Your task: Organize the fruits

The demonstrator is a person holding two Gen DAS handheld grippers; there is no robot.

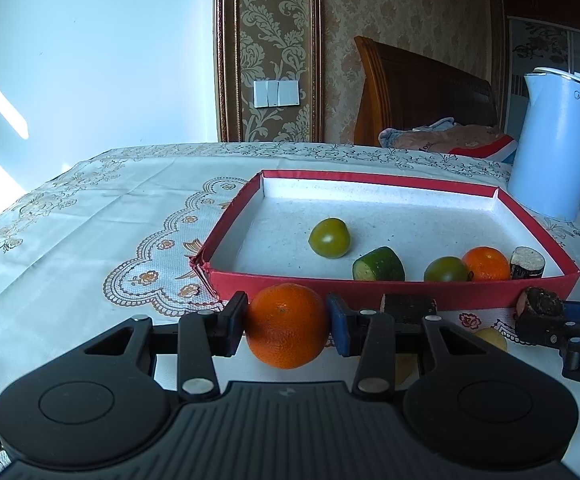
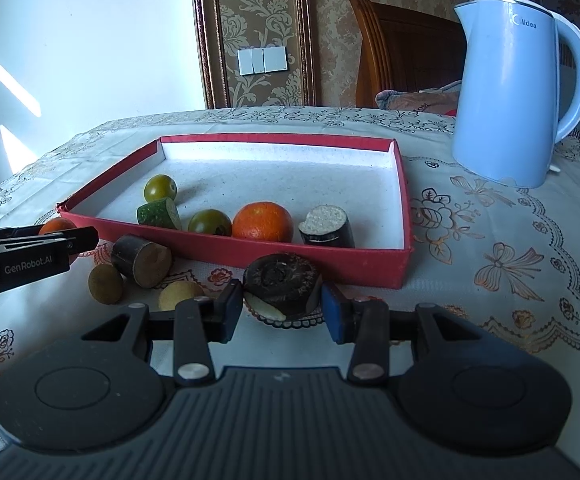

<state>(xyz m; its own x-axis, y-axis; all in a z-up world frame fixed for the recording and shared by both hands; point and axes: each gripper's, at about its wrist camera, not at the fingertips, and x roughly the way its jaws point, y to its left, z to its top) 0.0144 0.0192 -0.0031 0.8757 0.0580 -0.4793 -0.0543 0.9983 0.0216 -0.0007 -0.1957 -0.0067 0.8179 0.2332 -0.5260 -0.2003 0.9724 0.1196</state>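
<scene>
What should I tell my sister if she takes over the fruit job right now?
Left hand-held gripper: shut on an orange, just short of the red tray.
Right hand-held gripper: shut on a dark round piece, also short of the tray.
Done: two green tomatoes, a cucumber chunk, another orange and a dark chunk are in the tray.
Left: put both held pieces in, then the dark chunk and two small round fruits on the cloth.
</scene>
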